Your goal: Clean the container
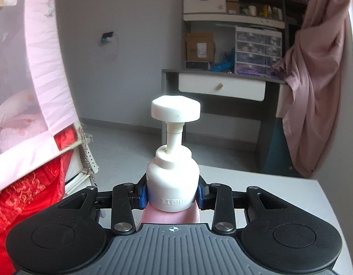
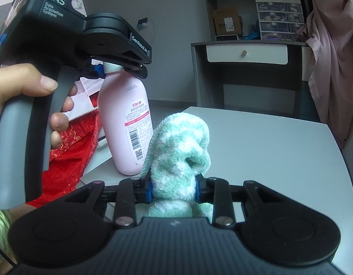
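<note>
In the left wrist view, the pink pump bottle (image 1: pixel 172 183) is being clamped at its white collar by the left gripper (image 1: pixel 173 194), above the white table (image 1: pixel 279 192). In the right wrist view, a green-and-white towel (image 2: pixel 178 155) is being pinched by the right gripper (image 2: pixel 174 189), just right of the bottle (image 2: pixel 128 123), whose base is being rested on the table (image 2: pixel 268 151).

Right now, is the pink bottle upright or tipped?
Tipped: in the right wrist view the pink bottle leans, held at its white neck by the left tongs.
</note>
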`<action>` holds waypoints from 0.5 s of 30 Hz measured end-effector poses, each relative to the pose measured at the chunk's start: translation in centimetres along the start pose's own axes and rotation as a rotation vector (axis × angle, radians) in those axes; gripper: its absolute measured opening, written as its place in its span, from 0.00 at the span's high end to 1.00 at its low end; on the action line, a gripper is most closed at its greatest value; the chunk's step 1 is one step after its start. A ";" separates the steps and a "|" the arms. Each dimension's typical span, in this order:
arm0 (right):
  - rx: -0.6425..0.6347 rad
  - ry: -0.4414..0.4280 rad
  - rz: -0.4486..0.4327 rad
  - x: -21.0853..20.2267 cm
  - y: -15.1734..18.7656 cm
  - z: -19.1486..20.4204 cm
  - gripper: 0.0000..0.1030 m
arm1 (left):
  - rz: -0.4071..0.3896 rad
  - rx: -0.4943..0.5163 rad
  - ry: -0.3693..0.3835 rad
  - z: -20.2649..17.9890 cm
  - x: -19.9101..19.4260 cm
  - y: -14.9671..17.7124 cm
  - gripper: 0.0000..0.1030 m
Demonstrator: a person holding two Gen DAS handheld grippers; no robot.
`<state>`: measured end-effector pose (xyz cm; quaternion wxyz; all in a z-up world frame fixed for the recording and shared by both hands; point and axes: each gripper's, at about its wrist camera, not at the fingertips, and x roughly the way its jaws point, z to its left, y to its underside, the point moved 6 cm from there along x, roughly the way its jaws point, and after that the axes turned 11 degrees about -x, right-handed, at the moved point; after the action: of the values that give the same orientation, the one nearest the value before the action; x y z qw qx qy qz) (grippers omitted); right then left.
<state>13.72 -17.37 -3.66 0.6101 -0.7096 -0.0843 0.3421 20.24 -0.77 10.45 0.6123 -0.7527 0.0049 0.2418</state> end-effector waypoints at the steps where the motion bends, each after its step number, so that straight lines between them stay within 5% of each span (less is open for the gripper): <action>1: 0.001 0.001 0.001 0.0 0.0 -0.1 0.69 | -0.003 0.005 -0.002 -0.1 0.0 -0.1 0.59; 8: -0.002 0.003 0.006 -0.1 0.3 0.6 0.69 | -0.004 0.016 -0.012 0.1 0.2 -0.4 0.58; 12: -0.004 0.002 0.009 -0.1 0.3 0.6 0.69 | -0.020 0.024 0.003 0.0 -0.1 -0.9 0.37; 15: -0.006 -0.001 0.010 -0.1 0.4 0.5 0.69 | -0.029 0.037 0.006 0.0 -0.3 -0.8 0.36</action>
<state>13.24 -17.08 -3.97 0.6061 -0.7118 -0.0823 0.3453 20.23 -0.66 11.34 0.6294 -0.7420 0.0001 0.2307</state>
